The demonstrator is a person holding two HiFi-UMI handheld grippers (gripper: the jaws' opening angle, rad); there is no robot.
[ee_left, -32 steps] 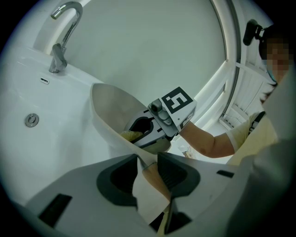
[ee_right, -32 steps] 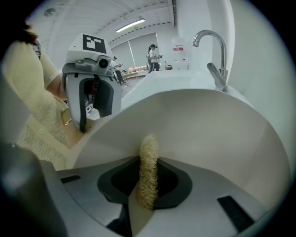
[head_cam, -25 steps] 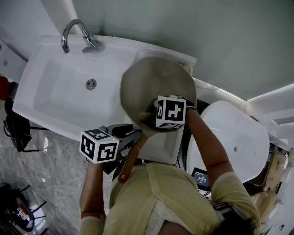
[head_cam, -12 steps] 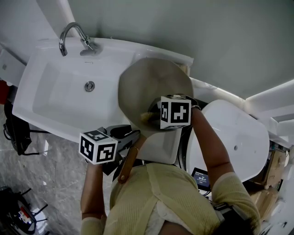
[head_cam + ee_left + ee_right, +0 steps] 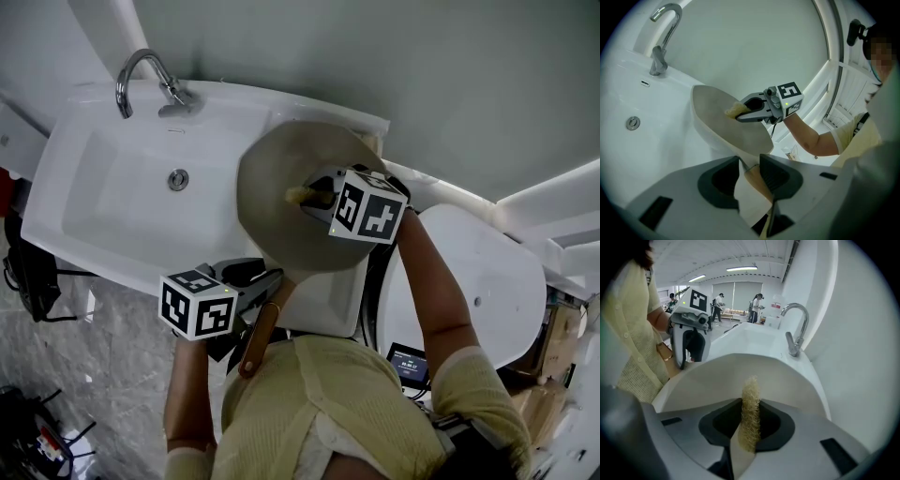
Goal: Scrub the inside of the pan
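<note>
Over the right end of the white sink (image 5: 84,187), a round pan (image 5: 272,225) with a matte grey-beige inside is held tilted. The left tool (image 5: 751,161) is clamped on its tan wooden handle (image 5: 756,179). The right tool (image 5: 750,404) pinches a straw-coloured loofah scrubber (image 5: 751,387), which is pressed against the pan's inner face.

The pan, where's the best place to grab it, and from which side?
By its slim wooden handle, from the person's side: it sticks out toward them, while the pan itself is too wide. The left gripper is shut on it there.
</note>
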